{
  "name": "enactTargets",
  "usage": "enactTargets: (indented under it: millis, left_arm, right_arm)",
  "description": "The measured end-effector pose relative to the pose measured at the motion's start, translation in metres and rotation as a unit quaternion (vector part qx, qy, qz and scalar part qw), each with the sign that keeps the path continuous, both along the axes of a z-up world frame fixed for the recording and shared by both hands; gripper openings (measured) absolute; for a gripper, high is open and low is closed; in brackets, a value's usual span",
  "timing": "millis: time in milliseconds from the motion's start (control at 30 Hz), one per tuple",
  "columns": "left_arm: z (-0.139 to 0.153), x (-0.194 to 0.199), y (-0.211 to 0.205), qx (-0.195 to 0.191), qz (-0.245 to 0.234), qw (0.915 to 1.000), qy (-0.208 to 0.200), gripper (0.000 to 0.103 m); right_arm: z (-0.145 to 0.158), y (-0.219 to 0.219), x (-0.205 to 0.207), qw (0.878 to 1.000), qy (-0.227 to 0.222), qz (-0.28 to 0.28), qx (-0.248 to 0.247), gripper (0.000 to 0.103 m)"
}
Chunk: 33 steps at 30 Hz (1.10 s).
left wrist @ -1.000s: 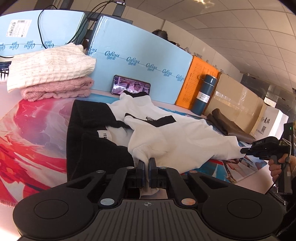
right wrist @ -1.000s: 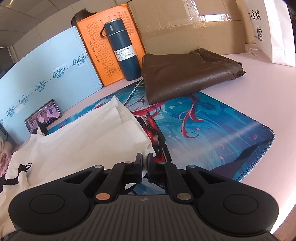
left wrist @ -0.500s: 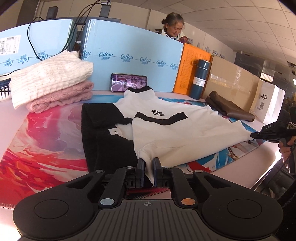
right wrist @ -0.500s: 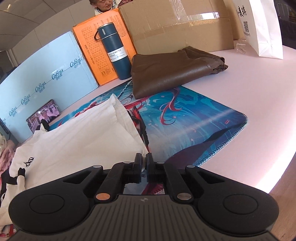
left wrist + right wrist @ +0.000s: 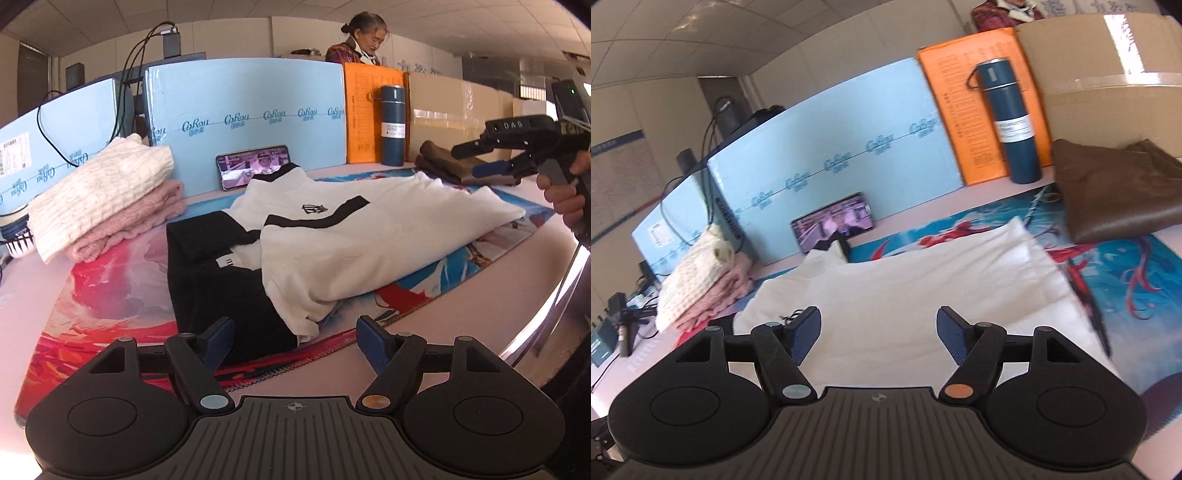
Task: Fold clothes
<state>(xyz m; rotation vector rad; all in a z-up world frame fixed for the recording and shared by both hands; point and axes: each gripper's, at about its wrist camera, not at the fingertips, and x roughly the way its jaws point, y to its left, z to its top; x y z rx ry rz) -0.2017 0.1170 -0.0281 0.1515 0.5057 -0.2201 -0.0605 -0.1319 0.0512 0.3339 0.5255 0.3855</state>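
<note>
Lying across the colourful printed mat (image 5: 110, 291) on the pale pink table (image 5: 461, 314), the white sweatshirt with black sleeves and black trim (image 5: 369, 240) has its hem near the mat's front edge and its collar toward the back edge. Both grippers stand clear of it: the left gripper (image 5: 295, 338) has its jaws opening wide with nothing pressed between them, and the right gripper (image 5: 879, 332), hovering above the white cloth, is likewise opening and empty. Along the table's back edge stand light blue foam boards (image 5: 243, 110), an orange box (image 5: 373, 110), a dark blue flask (image 5: 392, 125) and a cardboard box (image 5: 454, 110); a phone (image 5: 253, 166) leans against the boards just behind the collar. Folded cream and pink knit sweaters (image 5: 99, 199) are stacked at the back left corner, a folded brown garment (image 5: 1115, 192) at the back right. Someone sits behind the boards.
</note>
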Motion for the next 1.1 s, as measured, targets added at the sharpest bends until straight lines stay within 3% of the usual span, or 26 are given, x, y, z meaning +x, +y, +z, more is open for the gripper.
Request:
enactTargets:
  millis: [100,200,300,400,500,600,700,800,933,1067,1100]
  left_arm:
    - [0.016,-0.003,0.015,-0.050,0.003,0.9983,-0.031,0.079]
    - [0.033,-0.001,0.019,-0.065,0.018,0.9950,-0.074,0.090]
    - [0.044,0.011,0.019,-0.056,0.014,0.9933,-0.100,0.090]
    - [0.054,0.038,0.024,-0.055,0.029,0.9924,-0.106,0.090]
    - [0.071,0.075,0.030,-0.077,0.054,0.9900,-0.105,0.090]
    - [0.096,0.113,0.032,-0.108,0.065,0.9867,-0.102,0.090]
    - [0.120,0.155,0.024,-0.111,0.052,0.9887,-0.086,0.092]
    - [0.132,0.209,0.006,-0.110,0.025,0.9928,-0.041,0.092]
    - [0.117,0.284,-0.009,-0.107,0.001,0.9940,0.018,0.093]
    - [0.076,0.350,-0.019,-0.105,-0.001,0.9920,0.070,0.093]
    - [0.066,0.362,-0.022,-0.099,-0.001,0.9921,0.077,0.093]
  right_arm:
    - [-0.002,0.048,0.023,0.997,0.010,0.070,-0.021,0.068]
    - [-0.007,0.096,0.030,0.987,-0.005,0.127,-0.103,0.069]
    - [-0.017,0.124,0.030,0.970,-0.041,0.122,-0.206,0.069]
    - [-0.030,0.129,0.043,0.960,-0.035,0.113,-0.253,0.074]
    - [-0.028,0.120,0.048,0.963,-0.028,0.121,-0.238,0.076]
    - [-0.010,0.099,0.057,0.974,-0.023,0.109,-0.197,0.077]
    - [0.008,0.062,0.084,0.990,0.023,0.079,-0.112,0.082]
    - [0.013,0.026,0.122,0.995,0.088,0.042,-0.032,0.083]
    - [0.001,-0.013,0.157,0.992,0.117,0.012,0.049,0.092]
    - [-0.026,-0.042,0.164,0.985,0.111,-0.014,0.131,0.100]
    - [-0.031,-0.044,0.165,0.984,0.118,-0.016,0.131,0.100]
